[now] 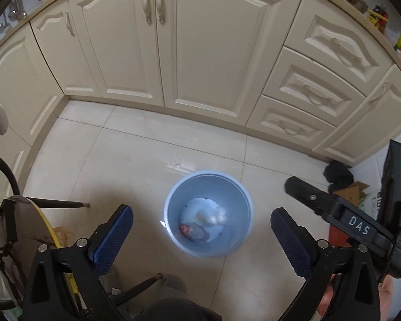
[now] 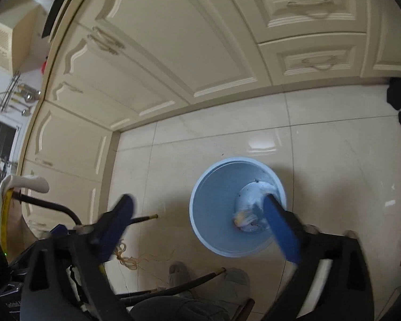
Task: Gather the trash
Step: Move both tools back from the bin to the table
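Note:
A light blue bin point(image 1: 173, 230) stands on the tiled floor; it also shows in the right wrist view point(image 2: 214, 214). Inside it lie white crumpled tissue point(image 1: 211, 215) and a reddish wrapped scrap point(image 1: 192, 231). My left gripper point(image 1: 201, 236) is open and empty, held above the bin. My right gripper point(image 2: 200, 230) is open and empty, above the bin's left side; its body shows at the right of the left wrist view point(image 1: 361, 224). In the right wrist view the trash point(image 2: 250, 214) is partly hidden by the right finger.
Cream kitchen cabinets point(image 1: 157, 48) run along the back and left. A round table edge point(image 1: 21, 230) and chair legs point(image 1: 61, 203) are at the left. Stringy scraps point(image 2: 128, 259) lie on the floor. A dark cloth point(image 1: 336, 175) and cardboard point(image 1: 353, 192) sit at the right.

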Tool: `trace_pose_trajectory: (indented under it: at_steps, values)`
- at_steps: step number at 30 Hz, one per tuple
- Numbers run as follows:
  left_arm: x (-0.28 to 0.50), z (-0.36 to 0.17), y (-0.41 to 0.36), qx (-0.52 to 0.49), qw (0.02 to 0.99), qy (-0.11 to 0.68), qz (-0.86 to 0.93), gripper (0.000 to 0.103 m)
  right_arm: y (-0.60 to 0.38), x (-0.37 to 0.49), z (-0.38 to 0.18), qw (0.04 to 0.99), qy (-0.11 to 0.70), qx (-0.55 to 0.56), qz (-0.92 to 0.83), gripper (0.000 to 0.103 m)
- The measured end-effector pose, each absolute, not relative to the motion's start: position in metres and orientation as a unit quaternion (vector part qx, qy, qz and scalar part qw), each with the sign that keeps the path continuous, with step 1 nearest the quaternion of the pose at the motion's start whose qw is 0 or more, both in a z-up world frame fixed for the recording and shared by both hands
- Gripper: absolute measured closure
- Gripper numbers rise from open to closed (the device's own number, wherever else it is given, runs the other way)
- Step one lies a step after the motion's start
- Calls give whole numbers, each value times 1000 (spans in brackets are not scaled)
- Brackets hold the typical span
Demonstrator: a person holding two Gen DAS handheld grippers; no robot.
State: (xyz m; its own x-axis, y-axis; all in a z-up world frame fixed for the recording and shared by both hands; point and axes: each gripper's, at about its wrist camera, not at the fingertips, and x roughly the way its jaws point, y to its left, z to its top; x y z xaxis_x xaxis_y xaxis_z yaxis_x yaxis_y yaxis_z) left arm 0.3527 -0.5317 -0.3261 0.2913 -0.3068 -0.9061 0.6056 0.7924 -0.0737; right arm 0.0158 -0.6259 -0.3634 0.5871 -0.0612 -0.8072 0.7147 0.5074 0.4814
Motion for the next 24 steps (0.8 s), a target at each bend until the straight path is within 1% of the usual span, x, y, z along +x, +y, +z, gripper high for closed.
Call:
trace_pose_trajectory:
  at_steps: [6,10,13,18,24]
  values:
    - [314,-295,-509,131,806,497,-295,2,-615,1,-334,789,369,416,-262,0]
    - [286,-264,-488,116,816,474,-310,2,-596,-8,-296,807,348,398,-263,0]
    - [262,-230,-464,102,831,443,-322,2,-579,-14,-262,825,324,382,-261,0]
    - [220,-172,-400,79,856,385,-335,1,-537,-19,-198,860,283,345,-248,0]
    - [170,-122,-311,49,883,331,-328,1,-476,-13,-147,891,254,308,-215,0]
